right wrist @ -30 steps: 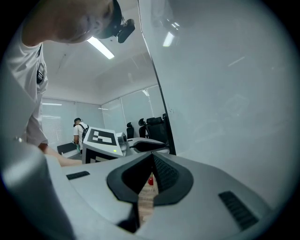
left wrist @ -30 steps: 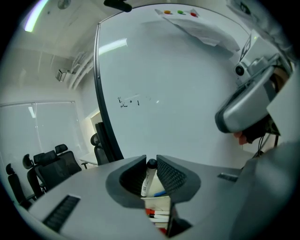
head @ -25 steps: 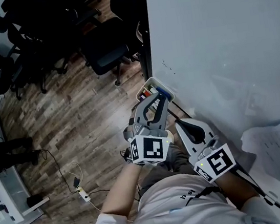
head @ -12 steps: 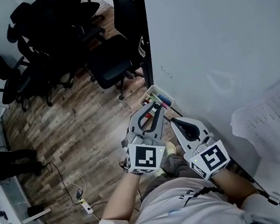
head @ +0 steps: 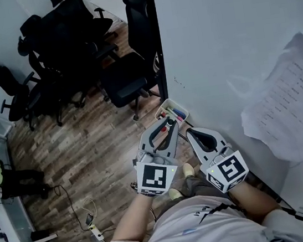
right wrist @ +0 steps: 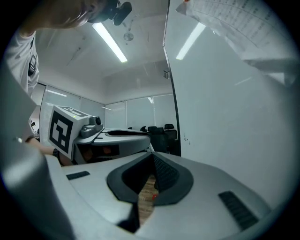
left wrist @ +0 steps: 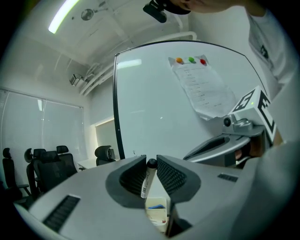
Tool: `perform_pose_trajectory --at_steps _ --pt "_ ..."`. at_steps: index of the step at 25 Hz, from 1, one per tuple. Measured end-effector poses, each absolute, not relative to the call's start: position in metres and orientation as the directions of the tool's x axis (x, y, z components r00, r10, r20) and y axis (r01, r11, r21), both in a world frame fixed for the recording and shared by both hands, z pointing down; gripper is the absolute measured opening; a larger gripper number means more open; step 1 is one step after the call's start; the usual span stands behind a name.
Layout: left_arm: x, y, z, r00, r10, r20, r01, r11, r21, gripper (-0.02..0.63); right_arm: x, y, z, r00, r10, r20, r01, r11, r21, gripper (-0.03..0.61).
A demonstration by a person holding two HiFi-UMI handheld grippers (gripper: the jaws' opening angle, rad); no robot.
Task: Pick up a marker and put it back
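At whiteboard (head: 213, 42) edge: your left gripper (left wrist: 151, 160) has ribbed dark pads (left wrist: 171, 176) partway closed, clamped on marker (left wrist: 146, 182). Marker is slim white cylinder, round black cap on top, dark print on barrel, near upright between jaws. Small white tray (left wrist: 156, 213) with other markers shows just past jaws. Your right gripper (right wrist: 153, 158) alongside: jaws pinched together, nothing in them, wood-plank floor (head: 88, 149) visible through gap. Board smooth, glossy; crinkled printed paper sheet (head: 287, 110) stuck on it

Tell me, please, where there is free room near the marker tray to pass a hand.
The whiteboard is bare between the tray and the paper sheet. Toward the person it is crowded: the left gripper, shut on a marker, and the shut right gripper sit side by side there.
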State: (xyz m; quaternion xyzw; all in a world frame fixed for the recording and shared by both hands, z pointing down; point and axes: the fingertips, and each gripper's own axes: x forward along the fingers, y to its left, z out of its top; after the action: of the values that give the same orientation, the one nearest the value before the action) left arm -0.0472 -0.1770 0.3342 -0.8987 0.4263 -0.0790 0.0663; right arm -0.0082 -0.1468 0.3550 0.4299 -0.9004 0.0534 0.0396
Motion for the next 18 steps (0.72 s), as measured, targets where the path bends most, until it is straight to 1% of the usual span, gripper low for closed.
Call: perform_pose_trajectory --at_steps 9,18 --pt "-0.051 -0.148 0.309 0.645 -0.763 0.051 -0.748 -0.643 -0.166 0.075 -0.015 -0.132 0.333 -0.625 -0.774 0.096 -0.779 0.626 -0.029 0.014" --pt "-0.052 -0.135 0.302 0.646 -0.762 0.033 -0.751 -0.643 -0.147 0.075 -0.019 -0.121 0.330 -0.628 -0.772 0.095 -0.777 0.630 -0.020 0.014"
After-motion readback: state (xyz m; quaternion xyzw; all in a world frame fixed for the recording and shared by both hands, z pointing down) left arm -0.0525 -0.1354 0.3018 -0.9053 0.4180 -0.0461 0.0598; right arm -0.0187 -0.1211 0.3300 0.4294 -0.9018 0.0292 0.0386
